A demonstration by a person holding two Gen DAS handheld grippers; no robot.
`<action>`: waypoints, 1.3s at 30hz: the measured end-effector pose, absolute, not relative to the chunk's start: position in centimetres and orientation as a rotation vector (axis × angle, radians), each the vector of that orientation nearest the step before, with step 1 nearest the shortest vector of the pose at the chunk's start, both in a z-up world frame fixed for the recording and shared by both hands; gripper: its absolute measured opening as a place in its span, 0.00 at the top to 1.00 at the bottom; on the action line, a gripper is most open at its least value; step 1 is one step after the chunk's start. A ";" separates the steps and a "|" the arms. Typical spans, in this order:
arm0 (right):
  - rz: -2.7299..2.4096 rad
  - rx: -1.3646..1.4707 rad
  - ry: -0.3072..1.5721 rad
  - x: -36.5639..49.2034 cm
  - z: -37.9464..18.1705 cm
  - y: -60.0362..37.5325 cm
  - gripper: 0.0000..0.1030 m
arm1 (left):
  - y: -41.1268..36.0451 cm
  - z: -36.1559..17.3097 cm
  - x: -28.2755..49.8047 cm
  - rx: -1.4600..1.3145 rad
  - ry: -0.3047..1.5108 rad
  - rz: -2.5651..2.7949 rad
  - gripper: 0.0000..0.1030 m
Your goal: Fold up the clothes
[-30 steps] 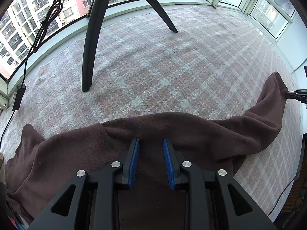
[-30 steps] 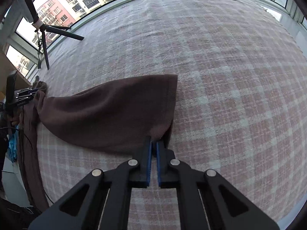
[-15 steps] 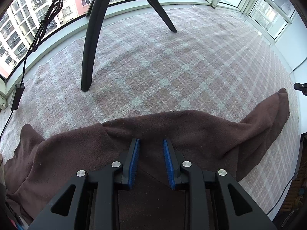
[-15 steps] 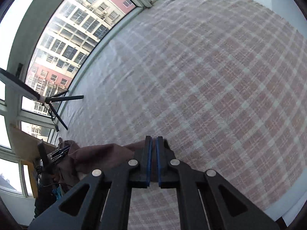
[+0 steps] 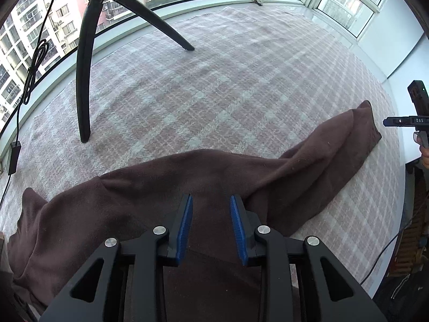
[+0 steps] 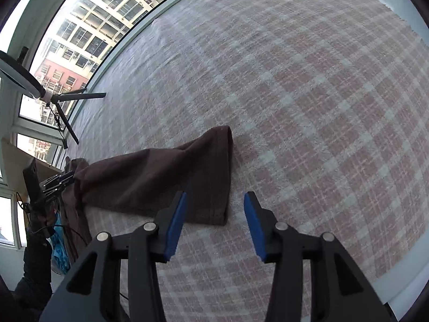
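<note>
Released since a second ago, the brown garment [image 6: 171, 182] no longer hangs from the right gripper [image 6: 214, 222], whose blue pads now stand spread above the plaid blanket [image 6: 308, 107] — the hem lies flat just ahead of them. Nearer the person, the left gripper [image 5: 211, 228] hovers with its pads apart over the garment's body, pinching nothing. Stretched out toward the blanket's right edge, that leg looks laid straight — likely ready for a fold, though how far folding has gone is unclear. Beyond stands a tripod [image 5: 85, 80] by the window.
</note>
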State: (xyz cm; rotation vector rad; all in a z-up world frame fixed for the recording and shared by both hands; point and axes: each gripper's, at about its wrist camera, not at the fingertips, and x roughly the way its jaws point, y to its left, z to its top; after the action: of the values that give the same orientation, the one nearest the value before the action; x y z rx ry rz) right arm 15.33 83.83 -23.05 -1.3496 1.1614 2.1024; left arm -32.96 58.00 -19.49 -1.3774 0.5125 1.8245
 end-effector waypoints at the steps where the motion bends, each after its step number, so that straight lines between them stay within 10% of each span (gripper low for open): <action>1: 2.106 -1.366 1.159 15.2 -23.4 83.6 0.58 | 57.7 -19.5 -33.2 -1.384 0.510 1.828 0.73; 11: 2.122 -1.613 0.813 12.0 -24.4 79.5 0.59 | 54.6 -19.9 -35.1 -1.445 0.487 1.864 0.73; 13: 2.124 -1.634 0.784 11.9 -24.2 78.9 0.87 | 55.1 -20.4 -35.6 -1.447 0.490 1.879 0.73; 15: 2.125 -1.655 0.756 11.7 -23.9 78.3 0.90 | 55.4 -20.7 -36.0 -1.448 0.494 1.897 0.73; 39: 2.087 -1.734 0.534 13.6 -21.5 75.4 0.79 | 61.7 -19.8 -39.3 -1.750 0.157 1.744 0.62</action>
State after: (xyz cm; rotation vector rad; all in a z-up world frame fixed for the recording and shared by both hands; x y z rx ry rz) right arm 13.57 75.42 -21.48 -1.7339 0.5338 2.0865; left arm -39.32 61.72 -19.80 -1.7497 0.1572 1.7440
